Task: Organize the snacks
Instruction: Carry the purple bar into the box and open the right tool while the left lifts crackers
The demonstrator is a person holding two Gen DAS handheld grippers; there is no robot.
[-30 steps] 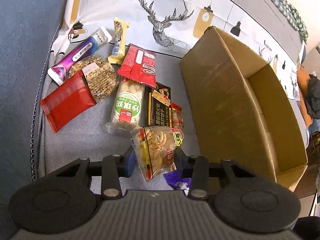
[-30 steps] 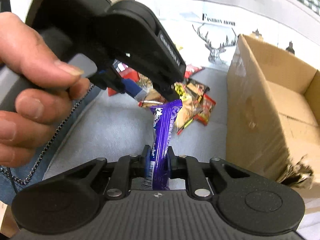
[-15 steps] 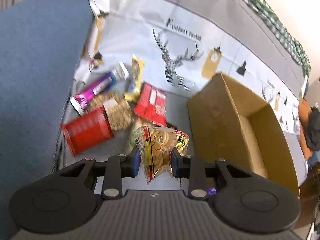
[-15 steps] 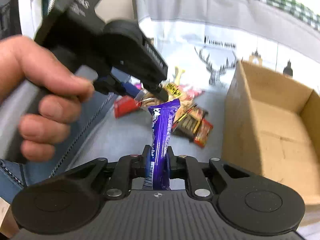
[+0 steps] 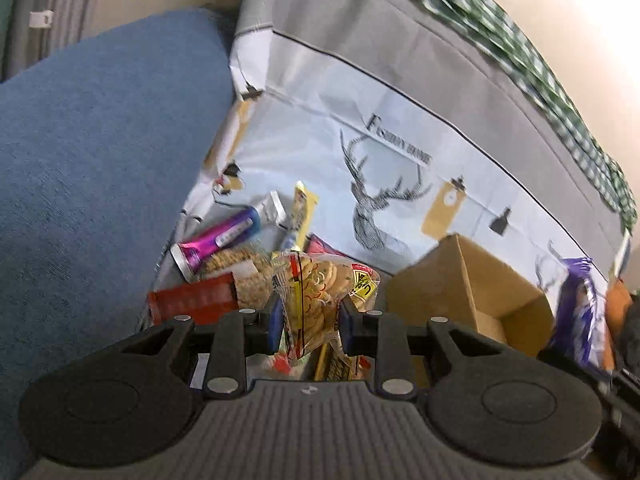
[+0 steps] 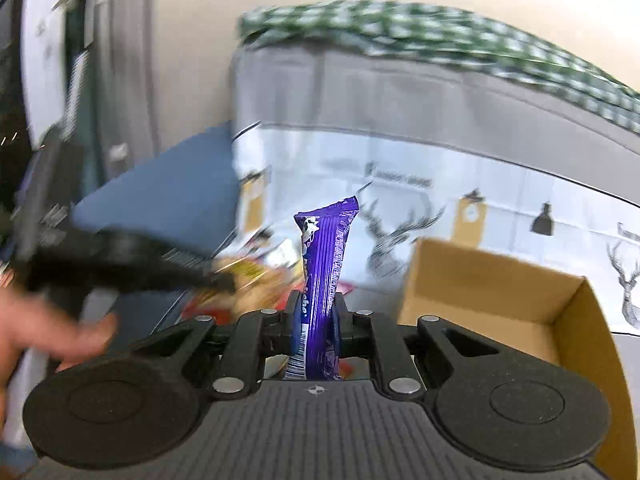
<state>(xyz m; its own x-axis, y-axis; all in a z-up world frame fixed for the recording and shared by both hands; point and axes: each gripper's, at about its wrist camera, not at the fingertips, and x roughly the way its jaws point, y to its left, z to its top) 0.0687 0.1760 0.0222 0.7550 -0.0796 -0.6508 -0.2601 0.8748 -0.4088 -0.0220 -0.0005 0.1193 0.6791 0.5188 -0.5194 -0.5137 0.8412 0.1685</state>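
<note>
My left gripper [image 5: 308, 320] holds a clear bag of cookies [image 5: 320, 284] above the snack pile; its jaws are still closing and the pads press the bag's sides. In the right wrist view my right gripper [image 6: 316, 320] is shut on a purple snack bar [image 6: 324, 256] that stands upright, just left of the open cardboard box [image 6: 480, 280]. That bar [image 5: 576, 312] also shows at the right edge of the left wrist view, beyond the box [image 5: 472, 280]. A hand [image 6: 52, 336] carries the blurred left gripper on the left.
Under the bag lie a purple tube [image 5: 218, 240], a yellow bar [image 5: 300, 216], a red pack [image 5: 192, 300] and an oat cake pack [image 5: 244, 276]. A blue cushion [image 5: 100, 160] bounds the left; a deer-print cloth [image 5: 380, 184] covers the sofa back.
Both grippers have risen with their snacks. The cookie bag has come up off the pile, and the purple bar now stands level with the box's rim.
</note>
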